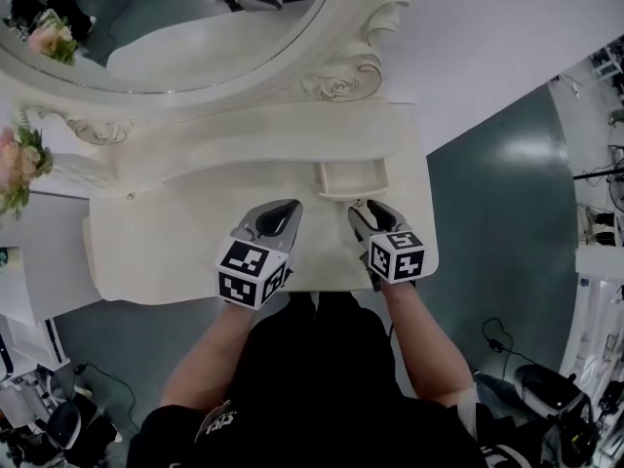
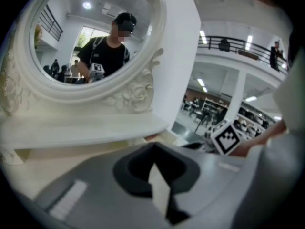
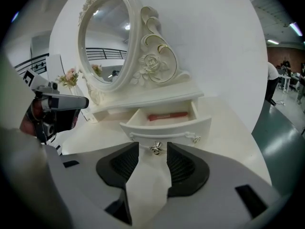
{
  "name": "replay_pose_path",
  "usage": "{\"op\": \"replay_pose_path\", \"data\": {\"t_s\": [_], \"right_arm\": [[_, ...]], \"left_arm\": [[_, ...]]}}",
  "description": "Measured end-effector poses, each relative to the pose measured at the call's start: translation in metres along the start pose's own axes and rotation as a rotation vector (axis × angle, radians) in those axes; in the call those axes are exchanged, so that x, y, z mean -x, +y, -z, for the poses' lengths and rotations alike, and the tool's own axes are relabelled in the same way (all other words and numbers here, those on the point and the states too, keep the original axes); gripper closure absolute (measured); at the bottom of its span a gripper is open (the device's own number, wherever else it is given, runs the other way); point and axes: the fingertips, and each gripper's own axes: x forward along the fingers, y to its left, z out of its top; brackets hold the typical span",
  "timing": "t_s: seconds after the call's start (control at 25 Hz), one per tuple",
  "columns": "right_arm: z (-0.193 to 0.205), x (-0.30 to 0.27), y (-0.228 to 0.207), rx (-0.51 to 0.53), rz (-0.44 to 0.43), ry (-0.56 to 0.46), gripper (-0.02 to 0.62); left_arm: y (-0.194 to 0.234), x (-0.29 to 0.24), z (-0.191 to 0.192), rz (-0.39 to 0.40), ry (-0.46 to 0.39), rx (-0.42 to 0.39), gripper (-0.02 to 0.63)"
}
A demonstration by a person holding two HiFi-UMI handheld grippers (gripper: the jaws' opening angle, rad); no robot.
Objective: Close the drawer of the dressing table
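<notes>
Still pulled out from under the shelf of the cream-white carved dressing table (image 1: 175, 252), the small white drawer (image 3: 167, 123) faces the right gripper (image 3: 153, 149). Its jaws are spread, with the little silver knob (image 3: 156, 148) sitting between their tips, apparently untouched. The left gripper (image 2: 155, 149) hangs over the tabletop beside it, jaws pressed together on nothing.

A push landing to one side of the front would likely skew the drawer and jam it. A spread jaw could also snag the knob.

Only the right gripper view reveals a slim red stick (image 3: 167, 115) lying inside the drawer. The head view alone shows both grippers side by side before the oval mirror (image 1: 195, 27).
</notes>
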Motion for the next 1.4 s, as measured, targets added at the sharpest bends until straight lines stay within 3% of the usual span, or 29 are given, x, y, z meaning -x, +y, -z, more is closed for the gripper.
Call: {"op": "replay_pose_path", "data": {"t_s": [0.52,1.4], "right_arm": [[0.010,-0.019,-0.006,-0.027,0.017,0.032,0.505],[-0.004,-0.012,-0.008,0.006,-0.014,0.051,0.511]], "left_arm": [[0.005,-0.004,0.006,-0.015,0.016,0.024,0.597],[0.015,-0.006,-0.010,-0.037,-0.020,0.057,0.597]]}}
